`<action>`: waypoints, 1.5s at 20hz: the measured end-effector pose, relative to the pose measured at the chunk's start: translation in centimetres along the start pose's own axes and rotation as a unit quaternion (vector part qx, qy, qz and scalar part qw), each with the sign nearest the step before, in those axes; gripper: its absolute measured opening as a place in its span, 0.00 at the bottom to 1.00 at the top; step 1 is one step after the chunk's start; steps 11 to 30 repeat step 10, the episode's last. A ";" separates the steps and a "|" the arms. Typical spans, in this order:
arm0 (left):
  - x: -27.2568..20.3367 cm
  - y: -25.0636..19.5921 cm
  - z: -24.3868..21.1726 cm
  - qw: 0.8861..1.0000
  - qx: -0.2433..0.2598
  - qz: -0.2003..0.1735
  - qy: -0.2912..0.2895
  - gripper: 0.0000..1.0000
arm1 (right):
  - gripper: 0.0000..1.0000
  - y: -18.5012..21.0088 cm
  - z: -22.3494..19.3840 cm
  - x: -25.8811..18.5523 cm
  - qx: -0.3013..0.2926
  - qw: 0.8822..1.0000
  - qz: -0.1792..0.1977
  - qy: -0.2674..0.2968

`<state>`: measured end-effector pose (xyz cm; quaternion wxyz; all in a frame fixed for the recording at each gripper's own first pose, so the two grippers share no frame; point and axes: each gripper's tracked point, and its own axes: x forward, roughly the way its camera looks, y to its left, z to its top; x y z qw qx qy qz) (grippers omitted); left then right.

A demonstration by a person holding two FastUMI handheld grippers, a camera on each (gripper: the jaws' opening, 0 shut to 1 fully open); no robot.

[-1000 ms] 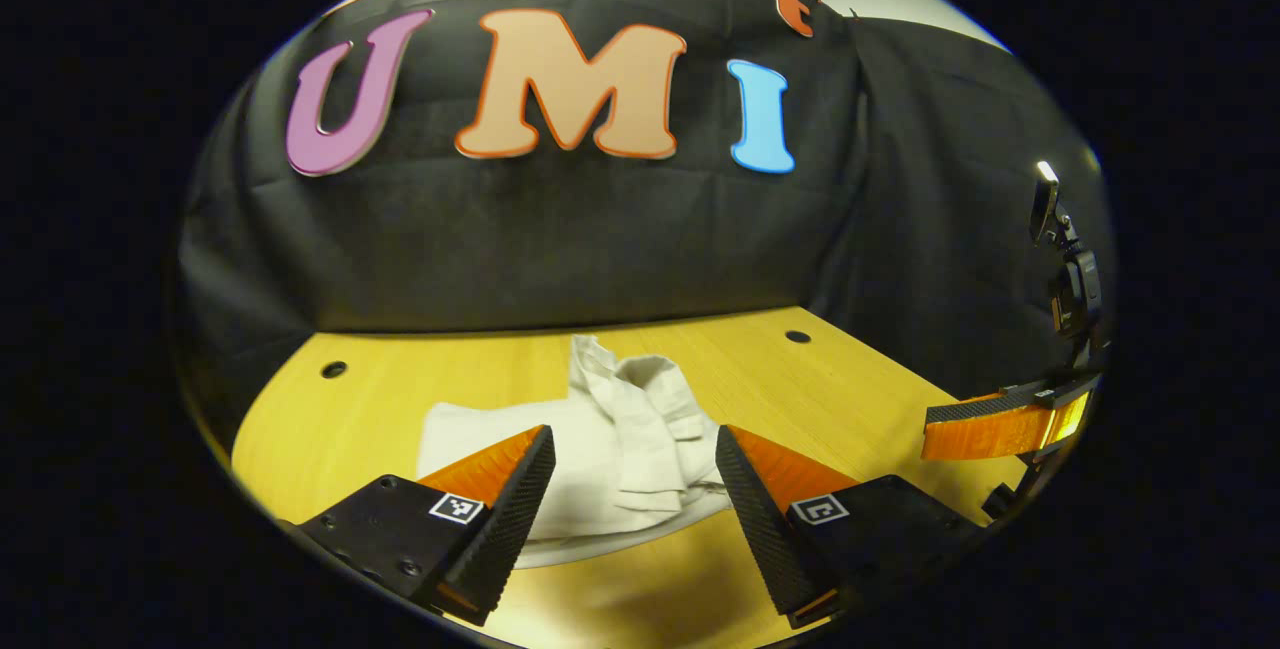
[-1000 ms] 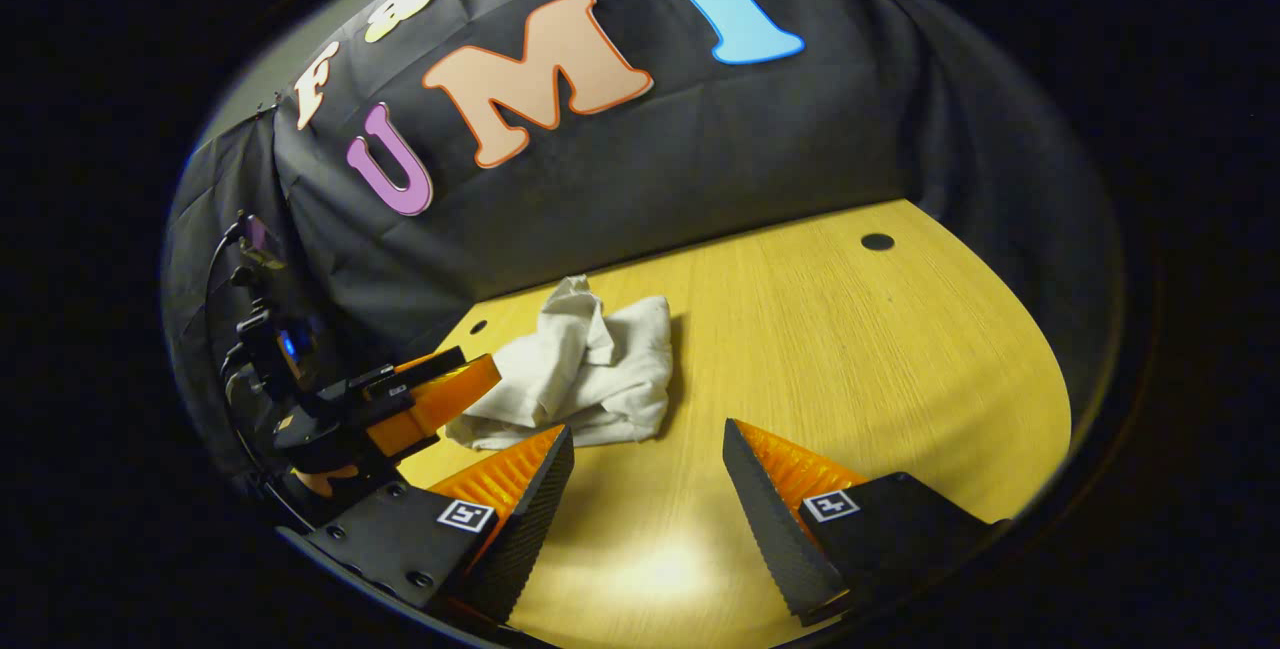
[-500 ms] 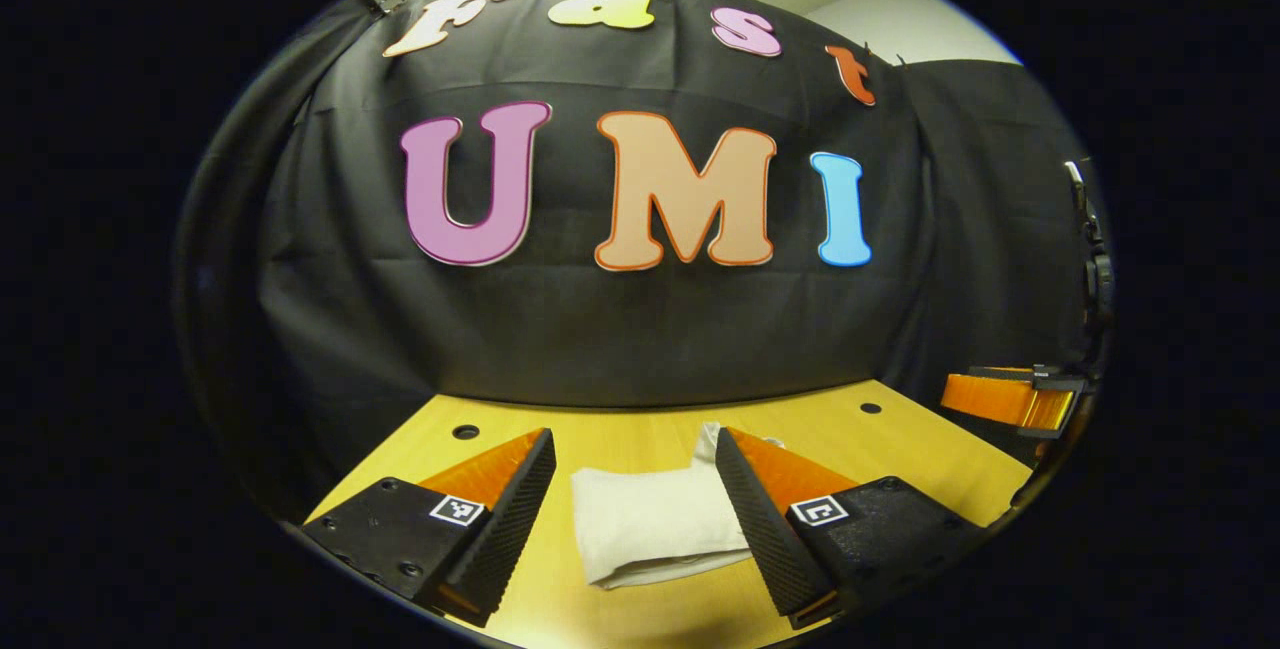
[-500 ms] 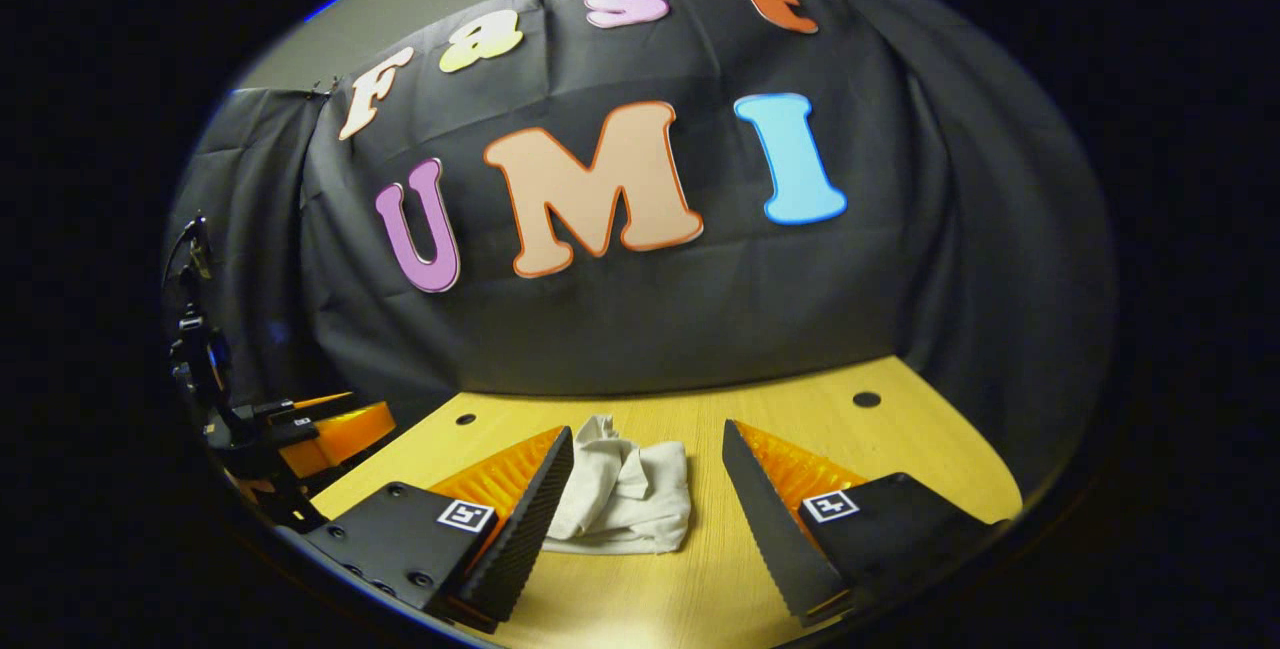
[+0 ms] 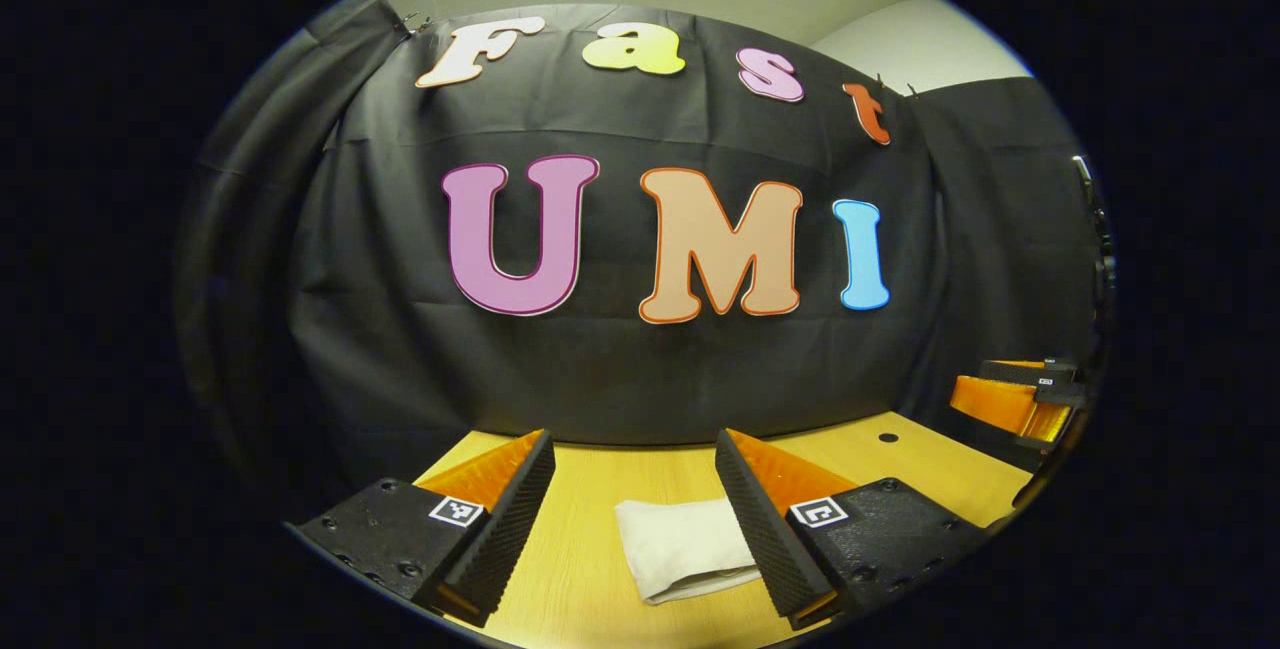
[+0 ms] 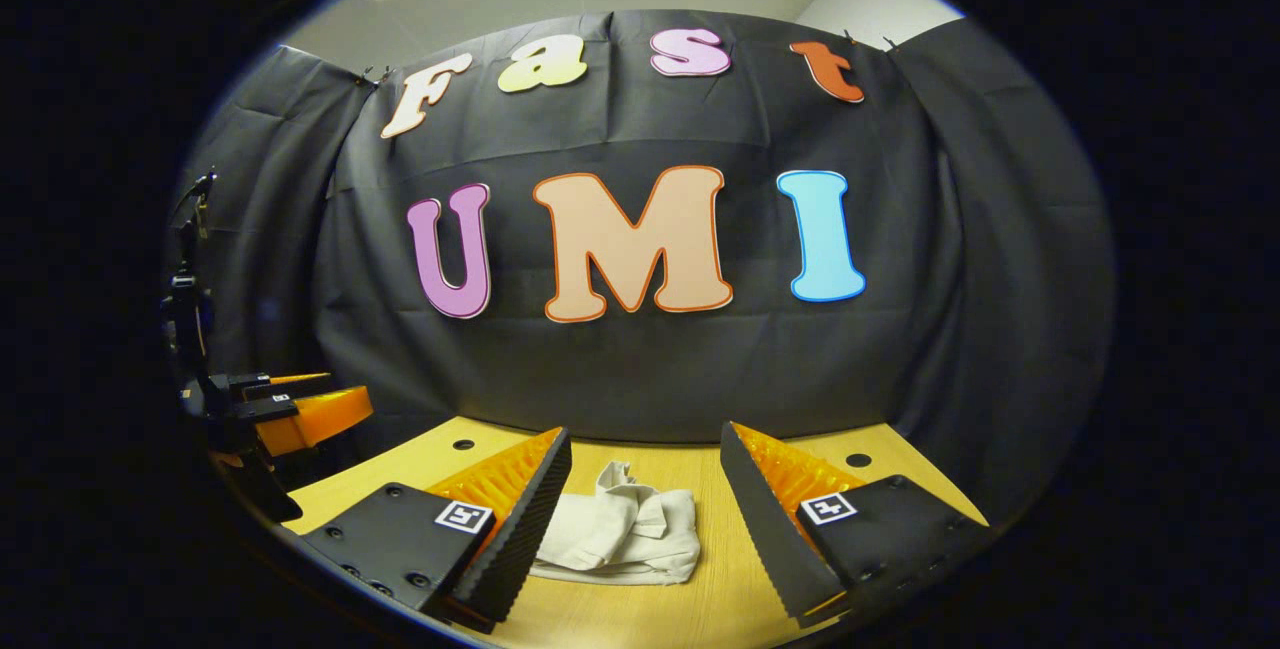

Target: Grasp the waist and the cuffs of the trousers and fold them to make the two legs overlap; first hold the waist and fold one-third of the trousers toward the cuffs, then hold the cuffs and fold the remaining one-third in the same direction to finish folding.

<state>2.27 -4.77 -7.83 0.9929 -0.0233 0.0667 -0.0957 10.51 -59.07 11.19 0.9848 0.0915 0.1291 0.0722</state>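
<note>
Trousers [image 6: 620, 539] sit on the wooden table [image 5: 590, 589] as a small pale bundle, pretty much a compact wad, lying close in front of both grippers and touching neither. In the left gripper view it reads as a neat flat pad with a clean near edge; in the right gripper view the top looks rumpled, with a little peak of cloth sticking up. My guess is light, soft cotton, totally floppy, no stiffness at all, so it'll sag and slide off itself the second you lift 1 layer. Not fragile and not slippery on that wood, I'd say. Best bet is pinching a hem or thick seam edge, waistband or cuffs, but I honestly can't tell which end is which in this lump. Left gripper [image 5: 635, 499] has its 2 fingers spread wide with nothing between them, and the right gripper [image 6: 645, 504] is the same, spread and empty. No brand or label readable on the cloth; the little square markers on the gripper bodies are just patterns.
</note>
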 end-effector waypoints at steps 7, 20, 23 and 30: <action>-0.7 0.7 0.2 1.000 0.001 -0.002 -0.007 0.95 | 0.96 1.1 1.2 -0.2 -0.012 1.000 -0.005 -0.022; -0.8 0.9 0.7 1.000 0.007 0.001 -0.017 0.93 | 0.96 1.3 1.8 -0.2 -0.015 0.999 -0.004 -0.032; -0.8 0.9 0.7 1.000 0.007 0.001 -0.017 0.93 | 0.96 1.3 1.8 -0.2 -0.015 0.999 -0.004 -0.032; -0.8 0.9 0.7 1.000 0.007 0.001 -0.017 0.93 | 0.96 1.3 1.8 -0.2 -0.015 0.999 -0.004 -0.032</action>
